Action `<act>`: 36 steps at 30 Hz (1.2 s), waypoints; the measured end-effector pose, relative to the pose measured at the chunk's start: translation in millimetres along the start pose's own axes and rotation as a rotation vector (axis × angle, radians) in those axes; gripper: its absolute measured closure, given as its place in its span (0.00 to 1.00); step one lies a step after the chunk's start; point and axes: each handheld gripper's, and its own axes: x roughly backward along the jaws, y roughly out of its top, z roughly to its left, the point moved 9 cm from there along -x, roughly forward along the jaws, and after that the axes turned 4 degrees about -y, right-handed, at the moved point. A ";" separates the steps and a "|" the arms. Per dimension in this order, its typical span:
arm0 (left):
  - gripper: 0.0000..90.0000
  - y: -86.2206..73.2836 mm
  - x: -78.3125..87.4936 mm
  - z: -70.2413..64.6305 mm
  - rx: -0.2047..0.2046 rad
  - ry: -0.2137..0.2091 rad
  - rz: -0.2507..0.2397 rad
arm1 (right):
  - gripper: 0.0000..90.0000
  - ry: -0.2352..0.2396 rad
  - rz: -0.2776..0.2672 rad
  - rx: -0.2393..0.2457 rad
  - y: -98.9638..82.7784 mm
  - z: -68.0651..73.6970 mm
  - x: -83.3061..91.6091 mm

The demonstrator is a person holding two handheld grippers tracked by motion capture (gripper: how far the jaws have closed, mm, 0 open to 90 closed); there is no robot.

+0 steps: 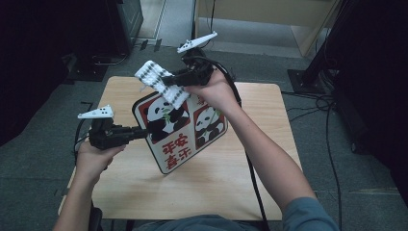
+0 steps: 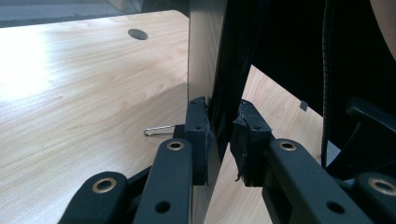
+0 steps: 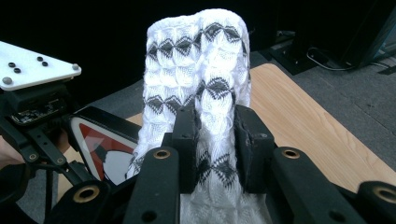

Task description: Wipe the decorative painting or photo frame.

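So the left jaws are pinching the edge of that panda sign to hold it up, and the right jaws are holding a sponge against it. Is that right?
Nearly. The left gripper does pinch the edge of the panda sign, holding it tilted up off the table. But the right gripper holds a white knitted cloth with a dark pattern, not a sponge; the right gripper view shows it pinched between the jaws.

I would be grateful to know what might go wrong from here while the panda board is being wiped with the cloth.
1. The left gripper pinches the panda board at one thin edge only, with the board tilted up off the table; pressure from wiping could twist it loose.
2. The right gripper holds the white patterned cloth bunched, with a loose end sticking up; it may slide out of the jaws.
3. A paper clip lies near the board's edge and could get swept off.
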 end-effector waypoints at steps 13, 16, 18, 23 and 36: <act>0.86 -0.1 0.4 0.2 0.004 0.002 -0.002 | 0.81 -0.021 -0.011 -0.012 -2.3 -14.8 6.7; 0.86 -0.3 0.7 0.4 0.003 0.002 -0.001 | 0.81 -0.027 -0.013 -0.015 -2.8 -18.1 8.1; 0.86 -0.4 0.8 0.6 0.002 0.003 0.000 | 0.81 -0.031 -0.015 -0.015 -3.3 -20.8 9.3; 0.86 -0.5 1.1 0.9 0.001 0.003 0.000 | 0.81 -0.040 -0.017 -0.020 -4.3 -26.5 12.0; 0.86 -0.8 1.8 1.7 0.004 0.002 -0.001 | 0.81 -0.066 -0.024 -0.034 -6.9 -41.3 19.9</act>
